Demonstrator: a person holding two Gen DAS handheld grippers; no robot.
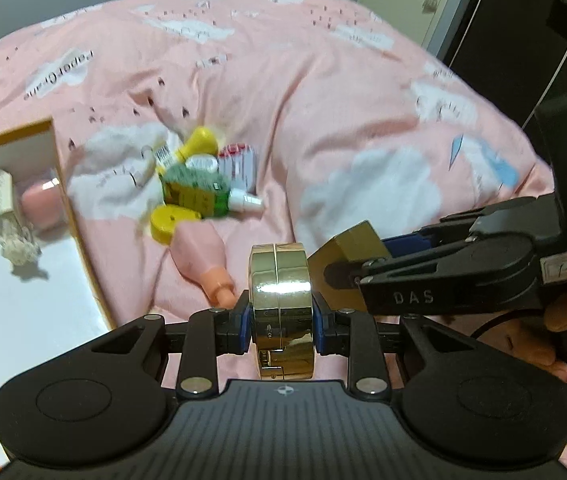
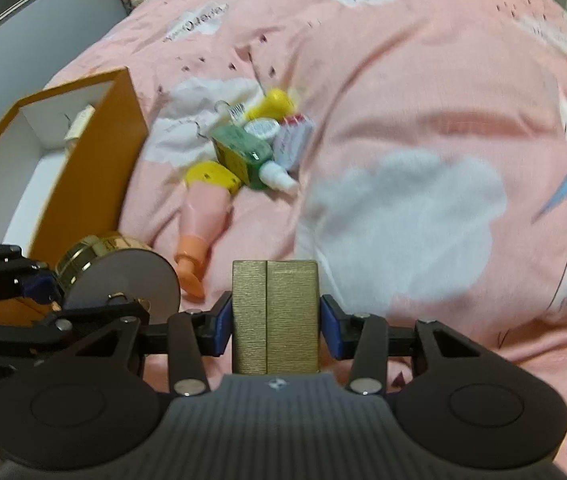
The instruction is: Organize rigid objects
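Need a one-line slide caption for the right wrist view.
Right gripper clamps a gold box above a pink duvet; orange storage box left, toiletries pile ahead.

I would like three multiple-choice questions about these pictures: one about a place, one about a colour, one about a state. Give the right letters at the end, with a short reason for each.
1. Where does the open box stand relative to the pile of small things?
A. left of it
B. right of it
C. on top of it

2. What colour is the round tin in the left claw?
A. green
B. shiny gold
C. white

3. What is the state of the right claw?
A. open, holding nothing
B. shut on a pink bottle
C. shut on a gold block

Answers
1. A: in both views the box lies left of the pile on the pink blanket.
2. B: the tin shines gold between the blue pads.
3. C: both pads press the block's sides; the pink bottle lies free on the blanket.
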